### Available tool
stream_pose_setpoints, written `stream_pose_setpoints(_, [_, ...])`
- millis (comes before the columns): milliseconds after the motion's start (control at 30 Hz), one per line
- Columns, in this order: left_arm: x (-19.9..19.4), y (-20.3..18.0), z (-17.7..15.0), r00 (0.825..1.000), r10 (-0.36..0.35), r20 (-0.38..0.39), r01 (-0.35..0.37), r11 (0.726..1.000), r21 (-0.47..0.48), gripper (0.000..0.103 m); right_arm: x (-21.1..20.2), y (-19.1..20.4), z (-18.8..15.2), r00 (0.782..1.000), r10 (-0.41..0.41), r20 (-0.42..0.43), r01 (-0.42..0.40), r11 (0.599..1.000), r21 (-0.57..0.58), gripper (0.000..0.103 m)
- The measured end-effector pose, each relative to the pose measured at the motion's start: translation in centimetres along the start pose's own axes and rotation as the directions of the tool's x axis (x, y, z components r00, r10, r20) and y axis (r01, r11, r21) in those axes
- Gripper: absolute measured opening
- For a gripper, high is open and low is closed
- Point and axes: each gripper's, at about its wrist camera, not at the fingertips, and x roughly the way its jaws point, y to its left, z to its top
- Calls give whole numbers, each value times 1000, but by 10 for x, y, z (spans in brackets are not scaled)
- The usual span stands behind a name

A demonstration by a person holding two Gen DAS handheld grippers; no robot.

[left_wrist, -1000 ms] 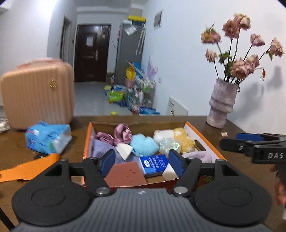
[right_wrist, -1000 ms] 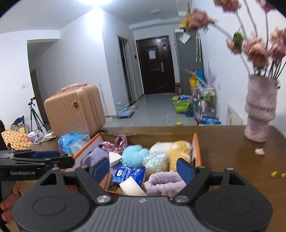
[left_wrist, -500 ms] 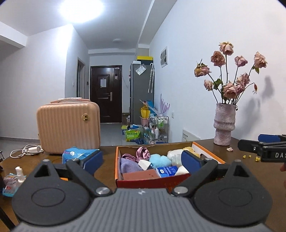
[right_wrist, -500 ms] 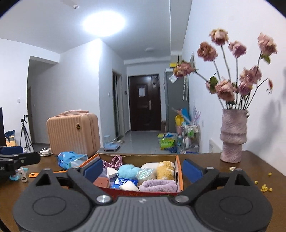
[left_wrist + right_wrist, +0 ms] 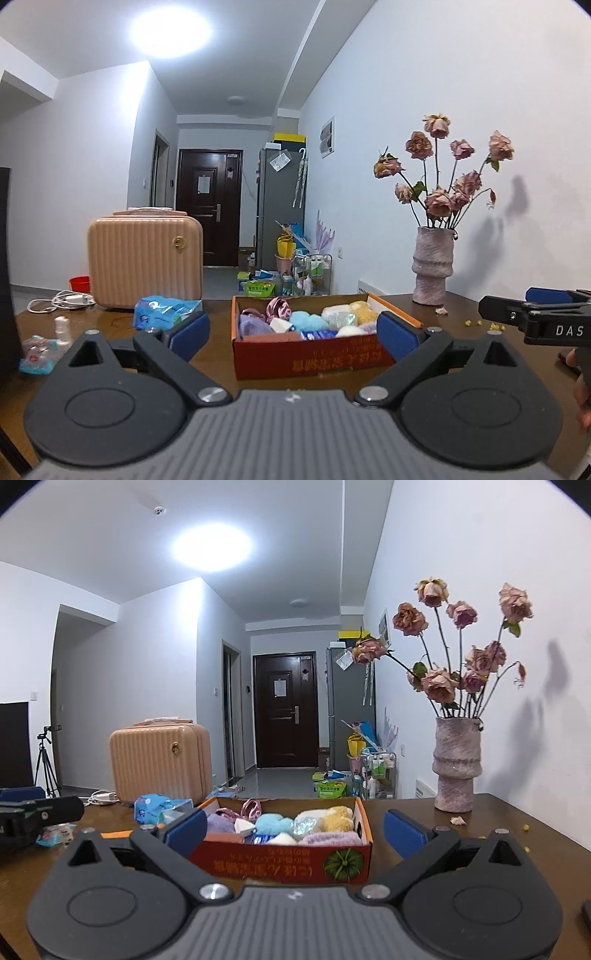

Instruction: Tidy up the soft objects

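Observation:
An orange-red cardboard box (image 5: 314, 360) stands on the brown table, filled with soft objects: a blue plush (image 5: 308, 319), a purple towel (image 5: 253, 325), a pink scrunchie (image 5: 279, 307), a yellow plush (image 5: 364, 313). The box also shows in the right wrist view (image 5: 280, 864). My left gripper (image 5: 293, 332) is open and empty, held back from the box front. My right gripper (image 5: 293, 829) is open and empty, also short of the box. The right gripper shows at the right edge of the left wrist view (image 5: 535, 319); the left gripper shows at the left edge of the right wrist view (image 5: 33, 812).
A pink vase of dried roses (image 5: 432, 271) stands at the back right with petals and crumbs around it. A blue tissue pack (image 5: 164, 312), a pink suitcase (image 5: 144, 258), a small bottle (image 5: 61, 328) and a cable (image 5: 59, 298) lie to the left.
Both grippers have pulled back and levelled from over the box to in front of it. Both jaws have opened wider.

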Motion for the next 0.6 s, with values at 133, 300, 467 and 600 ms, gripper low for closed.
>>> stream_pose_setpoints(133, [-45, -1, -18, 1000, 12, 3, -12, 1000, 7, 102, -42, 9, -16, 1000, 10, -13, -9, 1000, 2, 102])
stream_pose_setpoints(300, [-101, -2, -46, 999, 53, -4, -53, 999, 2, 103, -94, 21, -39, 999, 31, -38, -32, 999, -13, 102])
stream_pose_setpoints(467, [-141, 5, -79, 995, 80, -59, -83, 995, -59, 103, -135, 38, -65, 993, 79, -93, -78, 997, 8, 102])
stream_pose_setpoints(600, [-152, 4, -100, 988, 100, -120, -106, 993, -51, 103, -164, 58, -97, 992, 81, -102, -77, 996, 41, 102])
